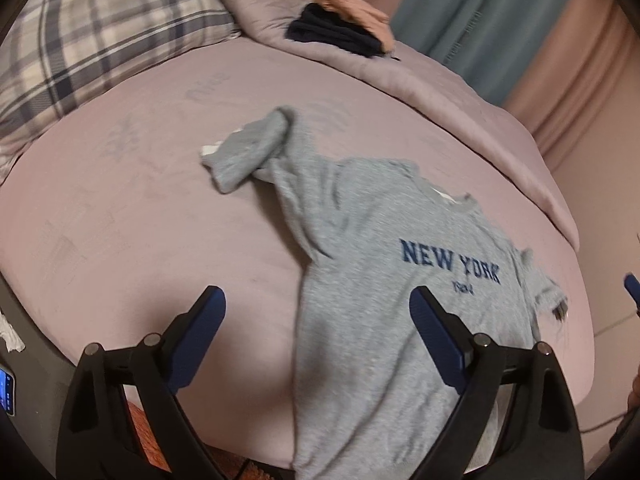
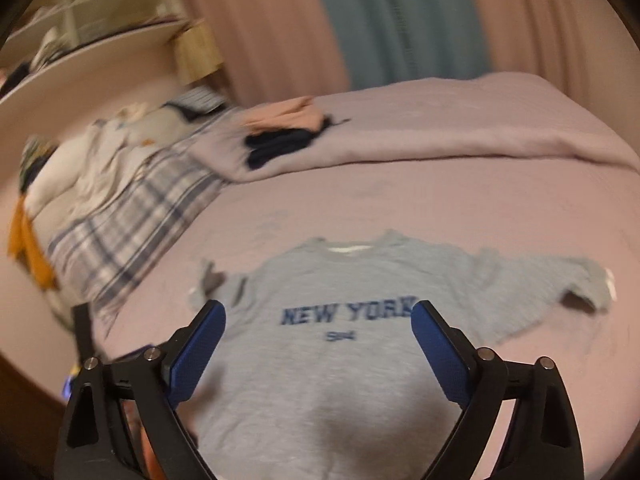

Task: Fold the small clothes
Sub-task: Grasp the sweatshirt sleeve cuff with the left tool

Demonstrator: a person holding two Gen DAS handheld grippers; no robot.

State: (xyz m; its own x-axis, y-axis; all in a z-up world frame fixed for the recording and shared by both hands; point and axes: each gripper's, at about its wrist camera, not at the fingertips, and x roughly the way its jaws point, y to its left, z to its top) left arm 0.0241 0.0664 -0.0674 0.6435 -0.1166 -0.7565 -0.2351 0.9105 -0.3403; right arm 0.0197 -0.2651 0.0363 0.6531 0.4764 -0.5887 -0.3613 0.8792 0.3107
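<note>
Sweatshirt (image 1: 360, 280) lies front up on bed (image 1: 140, 220), one sleeve (image 1: 248, 152) crumpled, no fold made yet. Left gripper (image 1: 318, 340) and right gripper (image 2: 318, 344) hover wide open, both empty

Left gripper (image 1: 318, 312) and right gripper (image 2: 318, 326) both gape wide, holding nothing.

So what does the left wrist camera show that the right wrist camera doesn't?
Only the left wrist view shows the tip of the right gripper at its edge.
Only the right wrist view shows the shelf and the orange cloth.
Both show the grey New York sweatshirt on the pink bed, the plaid pillow and the dark folded clothes.
</note>
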